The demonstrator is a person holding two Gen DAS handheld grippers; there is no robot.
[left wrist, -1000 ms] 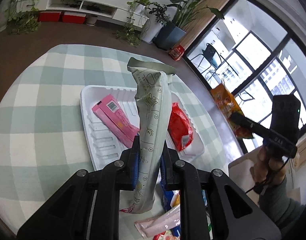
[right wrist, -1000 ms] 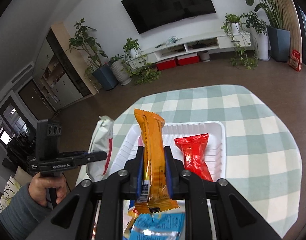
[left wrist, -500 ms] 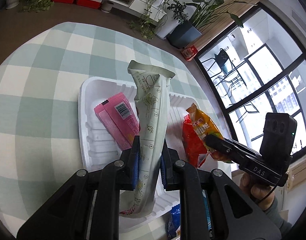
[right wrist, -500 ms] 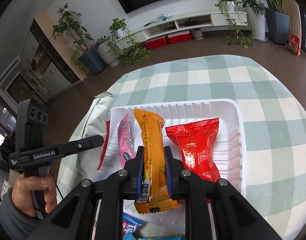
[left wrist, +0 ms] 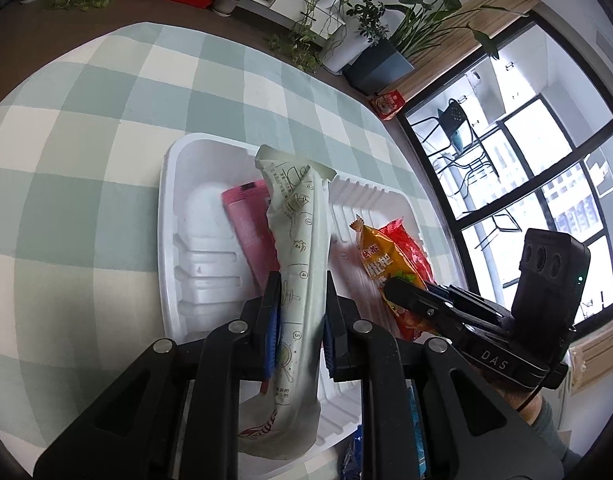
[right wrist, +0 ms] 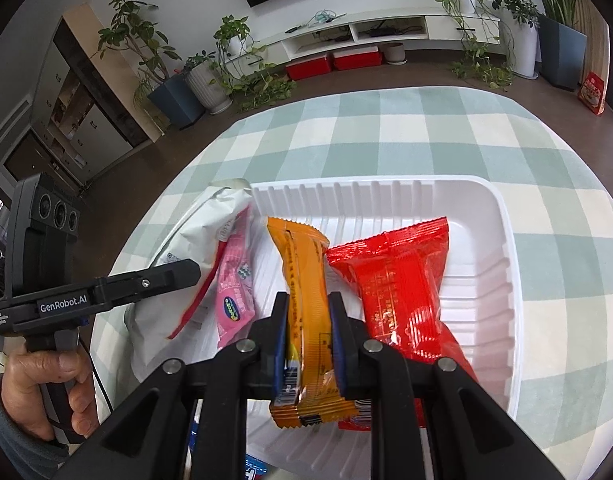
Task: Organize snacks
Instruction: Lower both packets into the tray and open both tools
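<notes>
My left gripper (left wrist: pixel 302 292) is shut on a long white packet (left wrist: pixel 302 216), which stands tilted over the white tray (left wrist: pixel 166 200). The packet covers part of a pink packet (left wrist: pixel 242 224) lying in the tray. My right gripper (right wrist: pixel 304 308) is shut on an orange packet (right wrist: pixel 302 256), held low in the tray (right wrist: pixel 502 216) between the pink packet (right wrist: pixel 236 280) and a red packet (right wrist: pixel 398 280). In the right wrist view the left gripper (right wrist: pixel 186 274) and its white packet (right wrist: pixel 202 232) are at the tray's left side. The left wrist view shows the right gripper (left wrist: pixel 398 294), the orange packet (left wrist: pixel 376 256) and the red packet (left wrist: pixel 410 248).
The tray sits on a round table with a green and white checked cloth (left wrist: pixel 86 120). Blue packets (right wrist: pixel 254 468) lie by the tray's near edge. A person's hand (right wrist: pixel 46 384) holds the left gripper's handle. Potted plants, a low TV stand and a window lie beyond the table.
Both grippers have come down and forward over the tray with their packets. The orange packet now sits low between the pink and red packets; the white packet hangs over the pink one.
</notes>
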